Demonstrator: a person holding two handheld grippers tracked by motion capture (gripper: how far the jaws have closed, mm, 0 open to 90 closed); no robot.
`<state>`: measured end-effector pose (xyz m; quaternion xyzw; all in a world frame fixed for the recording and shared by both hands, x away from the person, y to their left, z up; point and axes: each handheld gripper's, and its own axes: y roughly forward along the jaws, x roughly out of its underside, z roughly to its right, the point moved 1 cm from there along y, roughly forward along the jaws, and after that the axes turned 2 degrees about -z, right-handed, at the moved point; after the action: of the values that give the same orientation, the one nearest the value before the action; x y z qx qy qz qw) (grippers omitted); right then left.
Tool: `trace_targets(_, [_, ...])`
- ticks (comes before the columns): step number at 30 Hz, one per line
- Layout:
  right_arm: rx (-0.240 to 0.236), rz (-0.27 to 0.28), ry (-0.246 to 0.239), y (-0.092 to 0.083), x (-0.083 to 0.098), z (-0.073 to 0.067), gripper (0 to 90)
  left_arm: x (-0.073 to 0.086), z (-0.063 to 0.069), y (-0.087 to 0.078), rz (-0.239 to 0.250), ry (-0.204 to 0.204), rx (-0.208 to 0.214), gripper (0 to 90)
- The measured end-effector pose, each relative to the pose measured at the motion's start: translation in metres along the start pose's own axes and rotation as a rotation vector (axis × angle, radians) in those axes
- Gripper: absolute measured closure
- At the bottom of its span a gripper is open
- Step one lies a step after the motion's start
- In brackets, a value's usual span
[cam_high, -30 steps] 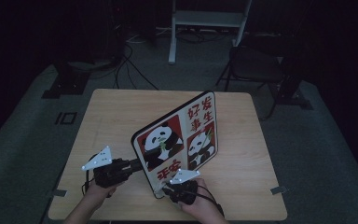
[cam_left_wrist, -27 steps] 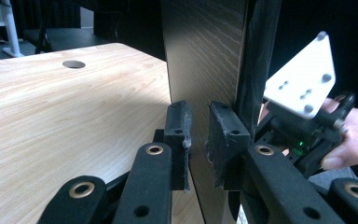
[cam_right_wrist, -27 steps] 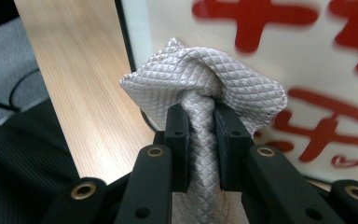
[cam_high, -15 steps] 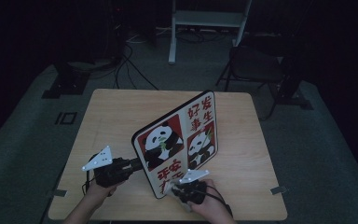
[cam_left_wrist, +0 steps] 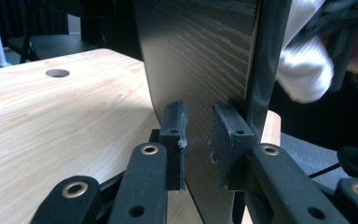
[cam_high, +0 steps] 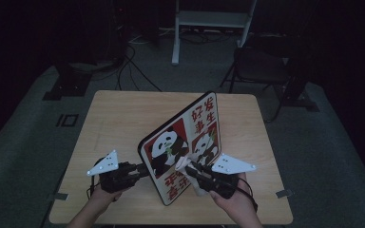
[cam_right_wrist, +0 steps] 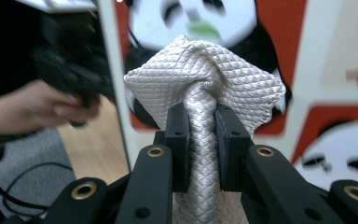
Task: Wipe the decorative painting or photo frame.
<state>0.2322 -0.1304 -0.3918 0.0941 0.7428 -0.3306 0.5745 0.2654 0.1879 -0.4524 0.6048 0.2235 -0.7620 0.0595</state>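
A board printed with pandas and red characters [cam_high: 197, 128] stands tilted on its lower edge on the wooden table [cam_high: 119, 118]. My left gripper [cam_high: 144, 170] is shut on the board's left edge. In the left gripper view its jaws [cam_left_wrist: 196, 135] sit either side of the dark wood-grain back [cam_left_wrist: 200, 56], and they have just eased a little wider with the board still between them. My right gripper [cam_high: 186, 167] is shut on a white quilted cloth [cam_high: 181, 164] held against the printed face. The cloth [cam_right_wrist: 205, 74] bunches above the right gripper's jaws [cam_right_wrist: 200, 119] in front of a panda picture [cam_right_wrist: 335, 158].
A dark chair [cam_high: 261, 66] and a white stand [cam_high: 214, 21] are beyond the table's far edge, with cables [cam_high: 133, 61] on the floor. The tabletop has a round hole [cam_left_wrist: 57, 73]. In the right gripper view the other hand [cam_right_wrist: 51, 109] shows left of the board.
My right gripper has risen with the cloth from the board's lower edge up onto its printed face. The left gripper and the board have stayed put.
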Motion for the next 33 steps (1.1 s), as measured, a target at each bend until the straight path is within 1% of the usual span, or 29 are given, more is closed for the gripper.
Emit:
trace_targets(1, [0.0,0.0,0.0,0.0,0.0,0.0,77.5,0.0,0.0,0.0,0.0,0.0,0.0,75.6])
trace_targets(2, [-0.006,0.027,-0.015,-0.005,-0.007,-0.006,77.5,-0.001,0.004,0.003,-0.006,0.005,0.009,75.6])
trace_targets(3, [-0.006,0.027,-0.015,-0.005,-0.007,-0.006,77.5,-0.001,0.004,0.003,-0.006,0.005,0.009,75.3])
trace_targets(4, [-0.018,0.048,-0.024,-0.009,-0.011,-0.012,77.4,-0.002,0.008,0.005,-0.011,0.016,0.013,74.6])
trace_targets(5, [-0.024,0.061,-0.026,-0.01,-0.013,-0.015,77.4,-0.002,0.01,0.006,-0.014,0.023,0.017,74.6])
trace_targets(7, [-0.029,0.069,-0.033,-0.012,-0.014,-0.018,77.4,-0.003,0.011,0.007,-0.016,0.031,0.021,74.5])
trace_targets(8, [-0.043,0.086,-0.036,-0.014,-0.017,-0.022,77.4,-0.005,0.015,0.011,-0.021,0.031,0.026,74.4])
trace_targets(9, [-0.048,0.091,-0.038,-0.014,-0.018,-0.024,77.4,-0.006,0.017,0.013,-0.024,0.038,0.028,74.4])
trace_targets(11, [-0.049,0.091,-0.044,-0.015,-0.019,-0.028,77.3,-0.007,0.019,0.016,-0.025,0.045,0.03,72.8])
trace_targets(12, [-0.057,0.088,-0.045,-0.015,-0.019,-0.03,77.3,-0.009,0.023,0.02,-0.029,0.051,0.042,71.6])
trace_targets(13, [-0.057,0.088,-0.045,-0.015,-0.019,-0.03,77.3,-0.009,0.023,0.02,-0.029,0.051,0.042,71.5])
trace_targets(14, [-0.069,0.086,-0.049,-0.014,-0.019,-0.033,77.2,-0.011,0.027,0.025,-0.03,0.068,0.052,70.8])
trace_targets(15, [-0.076,0.083,-0.05,-0.013,-0.019,-0.035,77.1,-0.011,0.027,0.025,-0.03,0.068,0.052,69.9])
trace_targets(16, [-0.082,0.078,-0.054,-0.012,-0.018,-0.036,77.0,-0.013,0.031,0.029,-0.037,0.078,0.063,69.8])
trace_targets(17, [-0.082,0.078,-0.054,-0.012,-0.018,-0.036,77.0,-0.013,0.031,0.029,-0.037,0.078,0.063,68.9])
trace_targets(18, [-0.107,0.066,-0.058,-0.01,-0.016,-0.04,76.8,-0.014,0.035,0.033,-0.045,0.086,0.069,67.1])
trace_targets(19, [-0.107,0.066,-0.058,-0.01,-0.016,-0.04,76.8,-0.014,0.035,0.033,-0.045,0.086,0.069,67.0])
trace_targets(20, [-0.131,0.062,-0.056,-0.009,-0.015,-0.043,76.2,-0.015,0.038,0.035,-0.05,0.095,0.074,66.3])
trace_targets(21, [-0.131,0.062,-0.056,-0.009,-0.015,-0.043,76.2,-0.015,0.038,0.035,-0.05,0.095,0.074,65.6])
trace_targets(22, [-0.143,0.069,-0.057,-0.01,-0.015,-0.046,76.1,-0.016,0.041,0.038,-0.053,0.101,0.08,65.7])
trace_targets(24, [-0.148,0.087,-0.063,-0.013,-0.017,-0.048,76.1,-0.017,0.042,0.039,-0.051,0.102,0.081,65.7])
trace_targets(25, [-0.148,0.087,-0.063,-0.013,-0.017,-0.048,76.1,-0.017,0.042,0.039,-0.051,0.102,0.081,65.7])
trace_targets(27, [-0.175,0.106,-0.077,-0.018,-0.021,-0.052,75.4,-0.018,0.042,0.039,-0.044,0.096,0.082,65.6])
trace_targets(28, [-0.187,0.116,-0.075,-0.019,-0.021,-0.054,74.6,-0.018,0.043,0.039,-0.042,0.093,0.081,65.6])
trace_targets(29, [-0.187,0.116,-0.075,-0.019,-0.021,-0.054,74.6,-0.018,0.043,0.039,-0.042,0.093,0.081,65.6])
trace_targets(30, [-0.171,0.11,-0.106,-0.019,-0.022,-0.058,71.9,-0.019,0.043,0.038,-0.041,0.091,0.076,65.6])
trace_targets(31, [-0.171,0.11,-0.106,-0.019,-0.022,-0.058,71.9,-0.019,0.043,0.038,-0.041,0.091,0.076,65.6])
trace_targets(32, [-0.186,0.098,-0.102,-0.016,-0.021,-0.061,65.8,-0.019,0.044,0.038,-0.041,0.092,0.071,65.6])
trace_targets(33, [-0.181,0.094,-0.097,-0.014,-0.02,-0.061,62.8,-0.019,0.044,0.038,-0.041,0.092,0.071,65.6])
